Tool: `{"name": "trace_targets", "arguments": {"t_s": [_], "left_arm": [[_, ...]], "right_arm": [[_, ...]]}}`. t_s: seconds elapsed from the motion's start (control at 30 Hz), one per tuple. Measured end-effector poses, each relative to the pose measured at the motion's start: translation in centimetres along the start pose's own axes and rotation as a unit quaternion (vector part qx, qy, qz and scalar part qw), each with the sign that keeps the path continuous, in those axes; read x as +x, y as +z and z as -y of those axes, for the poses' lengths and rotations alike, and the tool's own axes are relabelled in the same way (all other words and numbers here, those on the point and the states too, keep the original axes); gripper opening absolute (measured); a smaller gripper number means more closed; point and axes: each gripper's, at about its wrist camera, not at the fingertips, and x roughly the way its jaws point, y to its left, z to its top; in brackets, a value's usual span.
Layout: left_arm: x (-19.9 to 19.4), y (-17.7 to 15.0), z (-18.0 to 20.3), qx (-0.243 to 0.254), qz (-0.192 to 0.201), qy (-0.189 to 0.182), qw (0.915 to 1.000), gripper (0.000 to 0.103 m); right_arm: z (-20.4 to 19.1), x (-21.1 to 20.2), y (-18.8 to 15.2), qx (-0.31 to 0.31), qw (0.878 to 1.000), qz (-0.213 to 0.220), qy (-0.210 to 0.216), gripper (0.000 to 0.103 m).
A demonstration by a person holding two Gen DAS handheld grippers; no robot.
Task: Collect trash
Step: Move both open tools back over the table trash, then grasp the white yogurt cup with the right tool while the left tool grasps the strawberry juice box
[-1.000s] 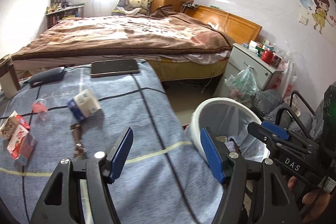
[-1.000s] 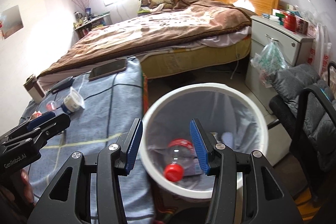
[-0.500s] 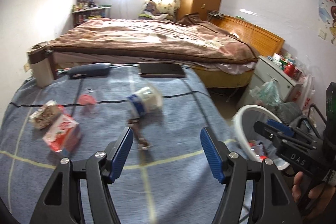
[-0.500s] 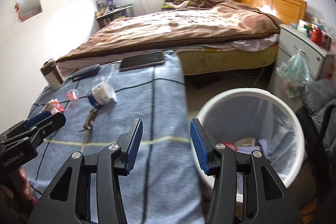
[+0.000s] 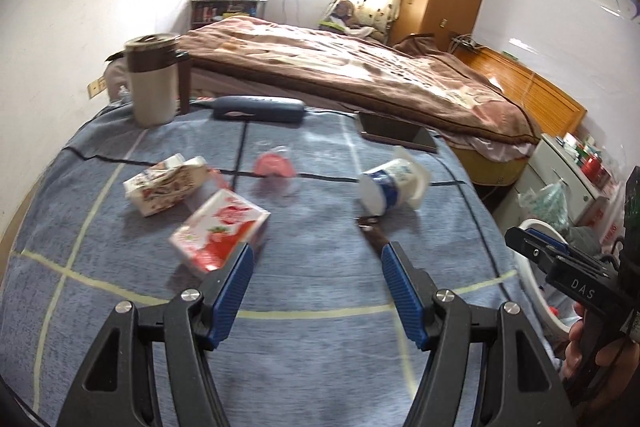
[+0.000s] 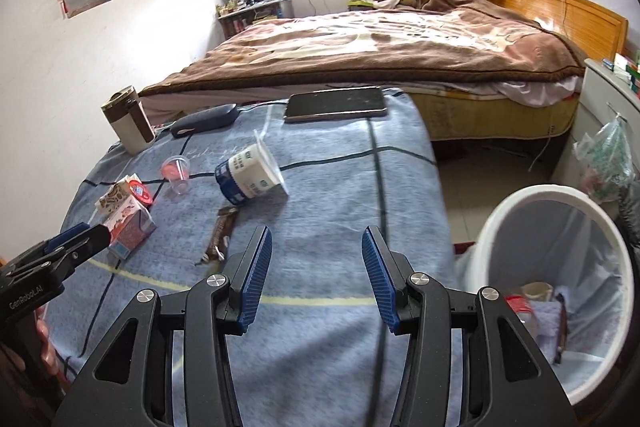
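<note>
Trash lies on the blue blanket-covered table (image 5: pixel 320 347): a red-and-white strawberry carton (image 5: pixel 218 234) (image 6: pixel 130 225), a second crumpled carton (image 5: pixel 166 183) (image 6: pixel 118 193), a small clear cup with a pink lid (image 5: pixel 276 169) (image 6: pixel 176 173), a tipped white-and-blue yogurt cup (image 5: pixel 390 185) (image 6: pixel 250 177) and a brown snack wrapper (image 5: pixel 372 231) (image 6: pixel 220 233). My left gripper (image 5: pixel 316 267) hovers open over the table, its left finger just in front of the strawberry carton. My right gripper (image 6: pixel 316 251) stands open and empty above the table's near part. The white bin (image 6: pixel 560 291), lined with a bag, holds trash at the right.
A beige-and-brown mug (image 5: pixel 152 83), a dark case (image 5: pixel 258 109) and a phone (image 5: pixel 396 133) rest at the table's far edge. A bed (image 6: pixel 380 43) lies beyond, with a white nightstand (image 6: pixel 608 99) and a hanging plastic bag (image 6: pixel 608 159) at the right.
Both grippers have swung left, away from the bin and over the table. The cartons, pink-lidded cup and yogurt cup now sit nearer the middle of both views. Jaw gaps look unchanged.
</note>
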Motion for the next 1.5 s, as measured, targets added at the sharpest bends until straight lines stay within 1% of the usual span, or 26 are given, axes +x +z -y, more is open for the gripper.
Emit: {"name": "trace_targets", "arguments": {"t_s": [0.07,0.2,0.33,0.47,0.53,0.57,0.63,0.7,0.8,0.87,1.0,1.07,1.13,1.3,1.4,1.5], "left_arm": [[0.3,0.0,-1.0,-0.005,-0.001,0.012,0.9999,0.069],[1.1,0.0,-2.8,-0.011,-0.008,0.021,0.9997,0.069],[1.9,0.0,-4.2,-0.012,-0.018,0.035,0.9991,0.069],[3.0,0.0,-4.9,-0.006,-0.032,0.036,0.9988,0.07],[3.2,0.0,-5.2,-0.004,-0.03,0.052,0.9982,0.071],[3.2,0.0,-5.2,0.0,-0.028,0.054,0.9982,0.071],[3.5,0.2,-5.4,0.0,-0.03,0.043,0.9986,0.071],[3.9,0.3,-5.5,0.0,-0.035,0.039,0.9986,0.071],[4.5,0.5,-5.5,0.009,-0.041,0.05,0.9979,0.071],[4.7,0.6,-5.7,0.006,-0.041,0.047,0.9981,0.071],[4.9,0.9,-6.1,-0.004,-0.04,0.043,0.9983,0.071],[5.1,1.0,-6.2,-0.003,-0.042,0.043,0.9982,0.071],[5.3,1.0,-6.2,0.0,-0.044,0.043,0.9981,0.071],[5.8,1.0,-6.2,0.002,-0.046,0.039,0.9982,0.071],[5.9,1.2,-6.3,0.0,-0.047,0.036,0.9982,0.071],[6.0,1.3,-6.4,-0.001,-0.048,0.034,0.9983,0.071]], "right_arm": [[-0.6,0.7,0.2,-0.004,1.0,-0.003,0.005,0.049],[-1.6,2.0,0.6,-0.006,1.0,-0.009,0.009,0.049],[-2.4,3.5,0.9,0.004,1.0,-0.022,0.016,0.049],[-3.3,4.8,1.3,0.017,0.999,-0.034,0.035,0.049],[-3.7,5.4,1.6,0.022,0.998,-0.039,0.038,0.05],[-3.9,5.6,1.7,0.022,0.998,-0.041,0.041,0.05],[-4.3,6.2,2.1,0.02,0.998,-0.048,0.041,0.051],[-4.6,6.6,2.3,0.023,0.998,-0.048,0.039,0.055],[-4.4,7.5,2.8,0.047,0.997,-0.051,0.047,0.059],[-4.1,8.3,3.2,0.072,0.994,-0.062,0.055,0.059],[-3.8,9.3,4.1,0.102,0.992,-0.062,0.039,0.06],[-3.9,9.7,4.5,0.106,0.991,-0.064,0.04,0.061],[-4.2,10.5,4.8,0.108,0.991,-0.074,0.036,0.061],[-4.4,11.4,5.5,0.109,0.991,-0.072,0.019,0.064],[-5.0,12.0,6.1,0.097,0.992,-0.075,0.009,0.065],[-5.6,12.9,6.5,0.084,0.993,-0.087,0.0,0.068]]}}
